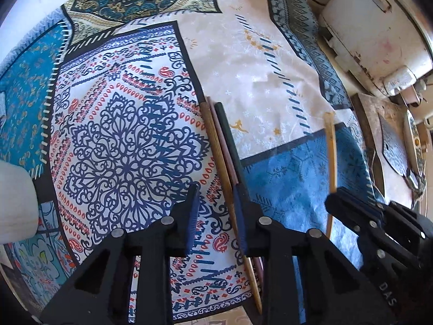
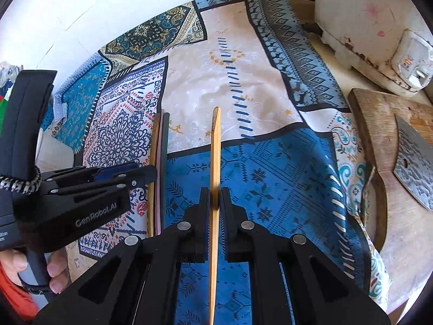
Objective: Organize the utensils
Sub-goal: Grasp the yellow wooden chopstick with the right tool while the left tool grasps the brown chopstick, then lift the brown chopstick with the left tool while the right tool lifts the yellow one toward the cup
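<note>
A light bamboo chopstick (image 2: 215, 157) is clamped between the fingers of my right gripper (image 2: 215, 197), held above the patterned cloth and pointing away from me. It also shows in the left wrist view (image 1: 331, 149), with the right gripper (image 1: 335, 192) shut on it. Three chopsticks lie side by side on the cloth: a brown one (image 1: 216, 157), a pinkish one (image 1: 223, 140) and a dark one (image 1: 228, 135). My left gripper (image 1: 216, 197) is open and empty, its right finger over the trio. The trio (image 2: 159, 146) lies left of the held chopstick.
A patchwork cloth (image 2: 270, 162) covers the table. A wooden cutting board (image 2: 384, 140) with a cleaver blade (image 2: 414, 162) lies at the right. A white appliance (image 2: 365, 27) stands at the back right. A white object (image 1: 16, 203) sits at the left edge.
</note>
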`<move>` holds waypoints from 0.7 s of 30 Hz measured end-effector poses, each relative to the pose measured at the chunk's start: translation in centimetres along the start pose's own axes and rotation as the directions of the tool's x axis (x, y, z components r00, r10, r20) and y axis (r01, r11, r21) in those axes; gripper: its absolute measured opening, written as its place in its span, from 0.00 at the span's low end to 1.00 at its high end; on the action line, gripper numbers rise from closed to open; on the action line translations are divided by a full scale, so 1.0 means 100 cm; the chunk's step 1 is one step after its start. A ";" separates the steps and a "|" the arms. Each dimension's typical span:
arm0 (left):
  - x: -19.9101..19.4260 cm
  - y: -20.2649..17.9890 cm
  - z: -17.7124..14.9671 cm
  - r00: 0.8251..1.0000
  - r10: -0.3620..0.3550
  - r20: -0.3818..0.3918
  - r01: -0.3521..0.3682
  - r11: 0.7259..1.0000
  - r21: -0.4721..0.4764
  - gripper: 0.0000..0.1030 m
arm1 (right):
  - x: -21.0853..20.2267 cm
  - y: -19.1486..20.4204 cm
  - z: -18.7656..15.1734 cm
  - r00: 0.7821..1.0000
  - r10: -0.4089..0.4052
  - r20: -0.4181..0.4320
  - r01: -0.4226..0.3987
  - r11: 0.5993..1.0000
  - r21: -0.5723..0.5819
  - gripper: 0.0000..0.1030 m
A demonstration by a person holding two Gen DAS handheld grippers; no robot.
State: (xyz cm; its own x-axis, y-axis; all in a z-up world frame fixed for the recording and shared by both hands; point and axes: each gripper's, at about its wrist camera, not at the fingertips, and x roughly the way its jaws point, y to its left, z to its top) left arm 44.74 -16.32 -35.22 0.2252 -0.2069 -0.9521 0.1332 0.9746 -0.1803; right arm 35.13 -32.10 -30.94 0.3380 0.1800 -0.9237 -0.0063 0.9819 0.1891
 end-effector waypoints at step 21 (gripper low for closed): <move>-0.011 0.010 0.019 0.999 -0.002 0.038 0.002 1.000 0.003 0.05 | -0.025 0.006 0.006 0.996 0.028 0.087 -0.027 1.000 -0.006 0.06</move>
State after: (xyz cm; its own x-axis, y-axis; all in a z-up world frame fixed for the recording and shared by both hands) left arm 46.41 -15.31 -33.87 0.2616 -0.2121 -0.9416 0.1367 0.9739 -0.1813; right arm 34.83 -32.00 -28.29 0.4186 0.2016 -0.8855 -0.0214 0.9770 0.2123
